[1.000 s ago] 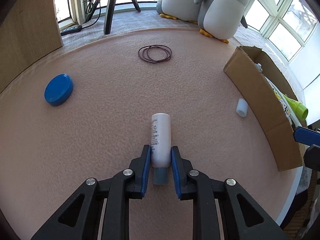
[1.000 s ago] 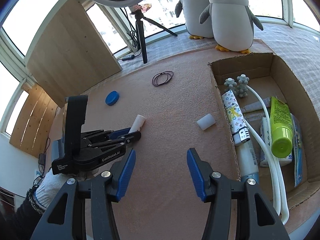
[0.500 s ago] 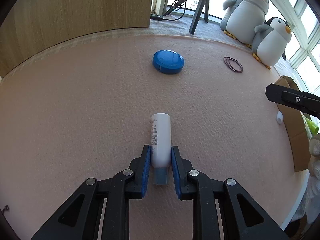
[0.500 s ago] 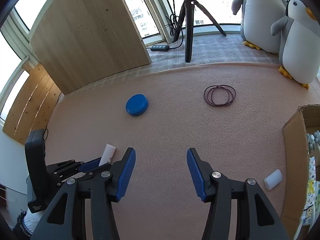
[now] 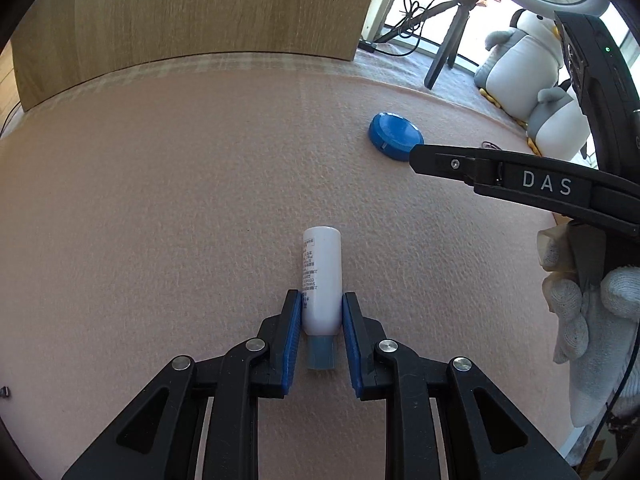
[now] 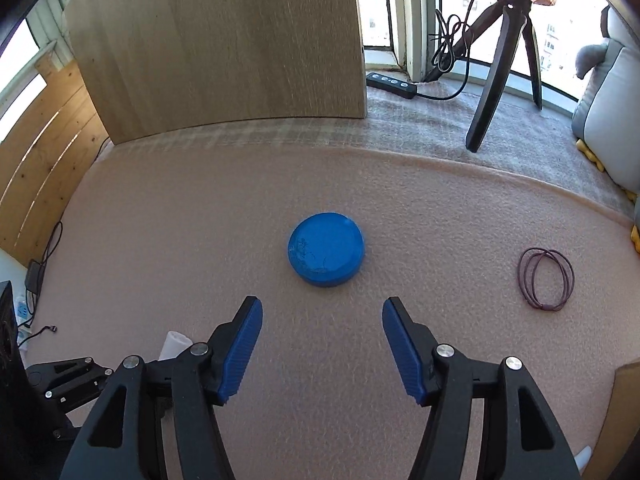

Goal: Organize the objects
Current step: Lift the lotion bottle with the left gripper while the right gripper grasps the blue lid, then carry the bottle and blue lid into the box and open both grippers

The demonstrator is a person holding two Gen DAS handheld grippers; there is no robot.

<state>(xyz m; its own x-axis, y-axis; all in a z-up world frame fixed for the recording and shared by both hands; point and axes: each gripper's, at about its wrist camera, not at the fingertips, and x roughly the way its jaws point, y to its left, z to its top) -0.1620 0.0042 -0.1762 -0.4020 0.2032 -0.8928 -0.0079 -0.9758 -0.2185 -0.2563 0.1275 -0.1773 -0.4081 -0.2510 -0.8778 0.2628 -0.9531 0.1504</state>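
A: What does the left wrist view give that the right one lacks?

B: The full white bottle. It lies flat on the pink felt counter, grey-blue cap toward the camera, small print running along its side. The left gripper has its blue jaws clamped on the bottle's lower body, just above the cap. That view also shows a gloved hand at the right edge, holding the other tool, whose black finger marked "DAS" crosses in front of the blue lid. Two plush penguins sit behind.

A: And the right wrist view?

B: There the bottle is only a sliver of white at lower left, mostly hidden behind the black linkage. The right gripper has its jaws wide apart with nothing between them, hanging over the counter with the blue lid straight ahead, beyond the tips and not touched. Only this view shows the lid's flat, scuffed top clearly, and the loops of dark purple hair ties well off to its right. A tripod and a power strip stand behind, beside a wooden panel.
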